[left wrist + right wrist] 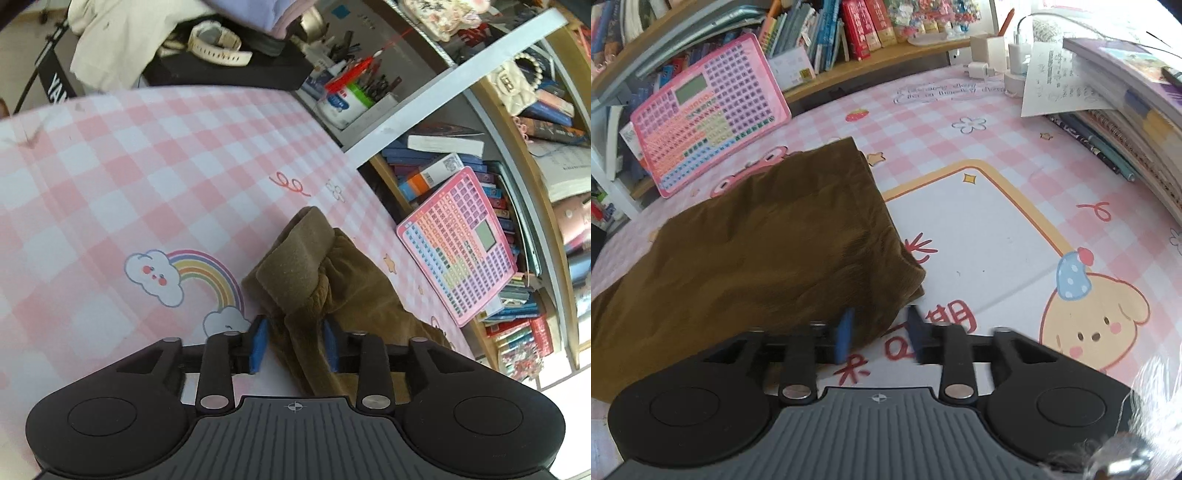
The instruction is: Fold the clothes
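A brown velvety garment (757, 251) lies on the pink checked desk mat (960, 229), folded flat with its corner toward my right gripper. My right gripper (878, 336) is open, its blue pads either side of the garment's near corner. In the left wrist view the same brown garment (332, 288) is bunched, with its waistband end (295, 251) folded up. My left gripper (295, 341) has its blue pads on both sides of a bunched fold of the garment, the jaws held fairly wide apart.
A pink keyboard toy (705, 122) leans against the bookshelf (820, 44) behind the garment. A stack of books and papers (1115, 107) sits at the right. Chargers (997, 55) stand at the back. A black box with a watch (221, 55) lies past the mat.
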